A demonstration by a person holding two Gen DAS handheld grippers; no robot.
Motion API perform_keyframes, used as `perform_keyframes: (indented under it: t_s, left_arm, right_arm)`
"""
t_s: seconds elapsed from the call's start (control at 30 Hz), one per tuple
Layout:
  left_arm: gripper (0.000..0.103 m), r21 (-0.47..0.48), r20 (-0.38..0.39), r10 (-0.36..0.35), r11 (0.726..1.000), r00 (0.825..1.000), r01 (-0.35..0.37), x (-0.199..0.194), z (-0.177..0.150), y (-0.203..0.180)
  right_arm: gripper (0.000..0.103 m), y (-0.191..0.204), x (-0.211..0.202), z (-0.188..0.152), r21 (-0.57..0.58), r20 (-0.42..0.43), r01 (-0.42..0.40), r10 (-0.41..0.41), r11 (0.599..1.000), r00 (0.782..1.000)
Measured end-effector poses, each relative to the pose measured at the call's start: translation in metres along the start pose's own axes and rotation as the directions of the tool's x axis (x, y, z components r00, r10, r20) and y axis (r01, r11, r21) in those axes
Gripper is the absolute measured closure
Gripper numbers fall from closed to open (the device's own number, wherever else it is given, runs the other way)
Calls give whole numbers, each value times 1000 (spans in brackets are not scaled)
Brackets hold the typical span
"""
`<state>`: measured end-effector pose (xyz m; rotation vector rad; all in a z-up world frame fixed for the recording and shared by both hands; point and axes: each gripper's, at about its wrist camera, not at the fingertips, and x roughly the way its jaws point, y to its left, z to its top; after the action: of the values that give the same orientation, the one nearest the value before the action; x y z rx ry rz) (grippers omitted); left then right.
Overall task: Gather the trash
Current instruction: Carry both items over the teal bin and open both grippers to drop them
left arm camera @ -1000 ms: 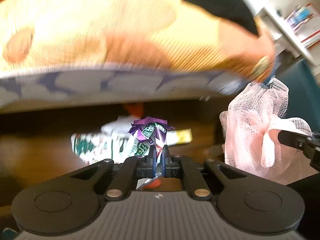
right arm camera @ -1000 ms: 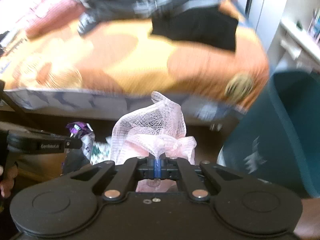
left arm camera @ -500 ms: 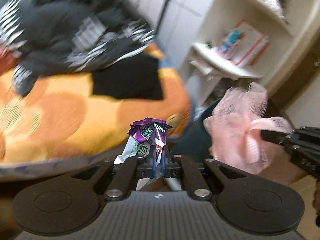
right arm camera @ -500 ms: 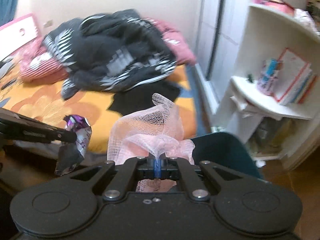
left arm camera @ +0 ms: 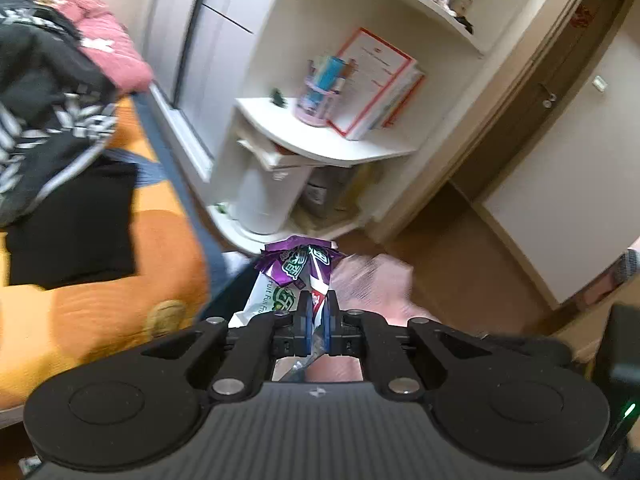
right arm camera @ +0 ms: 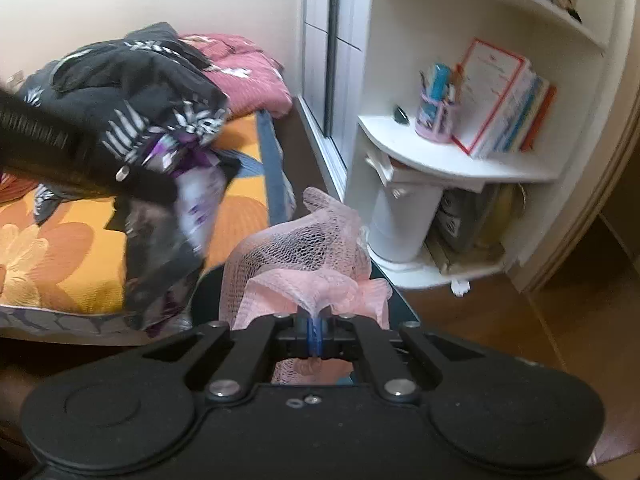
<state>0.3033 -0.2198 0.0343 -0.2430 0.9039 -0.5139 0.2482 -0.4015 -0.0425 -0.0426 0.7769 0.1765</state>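
Left wrist view: the left gripper [left arm camera: 315, 320] is clamped tight on a purple wrapper [left arm camera: 298, 270], which sticks up crumpled between the blue pads. Just beyond it is a pink blur, the net [left arm camera: 372, 280] (too smeared here to make out more). To the left the bed [left arm camera: 100, 280] runs up to a blue edge, with dark clothes [left arm camera: 52, 128] piled on it. A white shelf [left arm camera: 320, 140] stands ahead, and open brown floor [left arm camera: 460, 248] stretches right toward a door [left arm camera: 540, 100].

Right wrist view: the right gripper [right arm camera: 315, 330] is pinched shut on the pink net [right arm camera: 304, 256], whose mesh bunches up and fans above the pads. Only this view shows the left gripper from outside, a dark bar [right arm camera: 80, 160] coming in from the left with the wrapper [right arm camera: 192, 184] hanging at its tip, over the bed's [right arm camera: 60, 248] edge and just left of the net. A dark blue rim [right arm camera: 400, 296] shows behind the net. The shelf [right arm camera: 460, 152] is near on the right, with bare floor [right arm camera: 540, 320] beside it.
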Motion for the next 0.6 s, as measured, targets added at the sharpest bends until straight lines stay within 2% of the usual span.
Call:
perform_keyframes:
  t_s: [0.13, 0.2, 0.4, 0.57, 0.6]
  left_arm:
    - [98, -4, -12, -53, 999, 999, 53, 31, 8, -12]
    - [98, -1, -27, -57, 998, 998, 57, 47, 8, -15]
    - [98, 11, -142, 7, 1000, 990, -6, 111, -10, -3]
    - [98, 43, -251, 83, 996, 964, -74, 152, -38, 12]
    - [98, 53, -269, 95, 995, 959, -84, 157, -43, 15]
  right_arm:
    - [101, -15, 21, -8, 41, -40, 2, -1, 999, 999]
    - [101, -20, 31, -12, 61, -60, 2, 2, 998, 998]
    - [101, -31, 64, -22, 130, -129, -18, 35, 991, 991]
    - [98, -35, 94, -32, 190, -209, -43, 83, 981, 974]
    - [95, -35, 98, -34, 206, -222, -43, 90, 978, 971]
